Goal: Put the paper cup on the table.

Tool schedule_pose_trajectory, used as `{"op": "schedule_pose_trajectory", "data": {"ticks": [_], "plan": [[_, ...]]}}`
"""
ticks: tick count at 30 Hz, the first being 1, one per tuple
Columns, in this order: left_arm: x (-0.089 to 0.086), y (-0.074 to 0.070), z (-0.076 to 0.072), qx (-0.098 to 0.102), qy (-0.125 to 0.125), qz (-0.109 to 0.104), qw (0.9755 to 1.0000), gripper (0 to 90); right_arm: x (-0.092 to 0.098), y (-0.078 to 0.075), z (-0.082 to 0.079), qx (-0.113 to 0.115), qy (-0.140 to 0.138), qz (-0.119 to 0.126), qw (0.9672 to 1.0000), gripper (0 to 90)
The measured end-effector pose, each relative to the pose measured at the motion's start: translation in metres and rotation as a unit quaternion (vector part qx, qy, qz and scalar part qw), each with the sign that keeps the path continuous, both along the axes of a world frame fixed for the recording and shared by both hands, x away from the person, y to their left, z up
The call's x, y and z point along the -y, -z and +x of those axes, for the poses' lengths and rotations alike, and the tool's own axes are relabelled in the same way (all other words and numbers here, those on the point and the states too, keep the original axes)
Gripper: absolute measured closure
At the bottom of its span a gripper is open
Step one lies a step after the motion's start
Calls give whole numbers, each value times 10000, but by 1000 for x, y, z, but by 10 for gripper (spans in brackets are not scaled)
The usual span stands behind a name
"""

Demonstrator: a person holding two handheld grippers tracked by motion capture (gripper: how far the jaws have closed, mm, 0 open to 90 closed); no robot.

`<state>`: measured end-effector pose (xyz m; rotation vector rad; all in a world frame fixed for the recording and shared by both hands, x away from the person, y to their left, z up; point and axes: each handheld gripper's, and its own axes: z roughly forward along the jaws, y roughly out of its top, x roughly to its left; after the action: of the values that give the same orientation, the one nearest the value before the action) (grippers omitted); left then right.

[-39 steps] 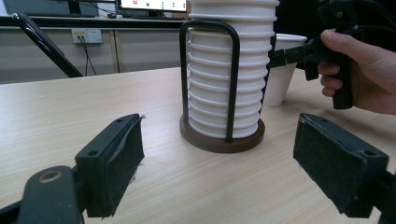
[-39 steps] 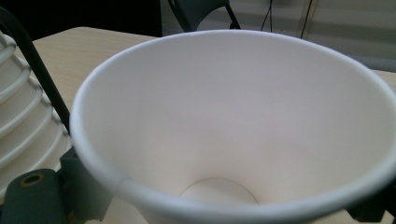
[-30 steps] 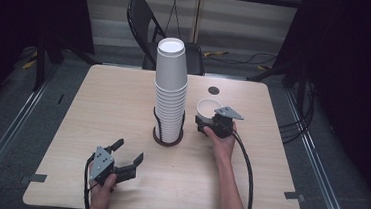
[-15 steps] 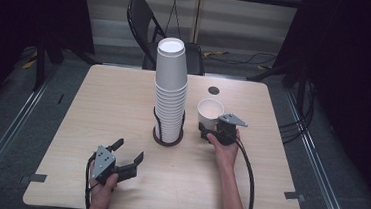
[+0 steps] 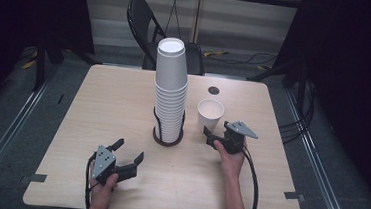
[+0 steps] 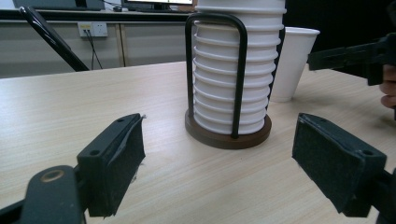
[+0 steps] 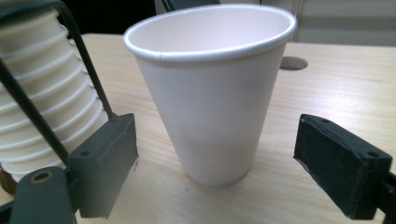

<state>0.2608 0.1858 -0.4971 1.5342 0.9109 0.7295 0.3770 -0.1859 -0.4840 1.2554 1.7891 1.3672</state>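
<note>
Holding my right gripper at about 4 o'clock from the table's middle, I see its 2 jaws spread wide, gripping nothing. 1 white paper cup stands upright on the table between and just beyond them, mouth up, touching neither pad. At 9 o'clock from that cup, just beside it, rises the cup stack in its black wire holder on a round brown base. My left gripper sits near 7 o'clock, jaws also wide apart and empty, aimed at the stack. A folding chair stands beyond 12 o'clock.
</note>
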Motion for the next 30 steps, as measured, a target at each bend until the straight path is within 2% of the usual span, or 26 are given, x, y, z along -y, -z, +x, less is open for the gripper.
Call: {"op": "schedule_pose_trajectory", "data": {"ticks": [3,10,12,15,18,24,27,29,30], "plan": [[0,0,0,-22,-23,-12,10000,166,4,-2,-9,106,11,87,9999,130],[0,0,1,-44,-50,-20,10000,166,3,-2,-24,215,30,79,9997,131],[0,0,1,-60,-68,-46,9999,166,2,-2,-32,214,10,225,9995,132],[0,0,1,-68,-65,-75,9999,166,2,-2,-36,165,19,197,9997,131],[0,0,1,-74,-96,-82,9999,166,0,-3,-47,236,3,132,9996,133],[0,0,1,-84,-104,-71,9999,167,1,3,-64,227,35,282,9993,133],[0,0,1,-86,-118,-66,9999,167,-1,2,-71,230,21,237,9995,134],[0,0,1,-115,-102,-51,9999,166,-2,4,-80,266,10,387,9989,137],[0,-1,1,-143,-66,-22,9999,165,-2,4,-83,280,29,379,9989,137]]}}
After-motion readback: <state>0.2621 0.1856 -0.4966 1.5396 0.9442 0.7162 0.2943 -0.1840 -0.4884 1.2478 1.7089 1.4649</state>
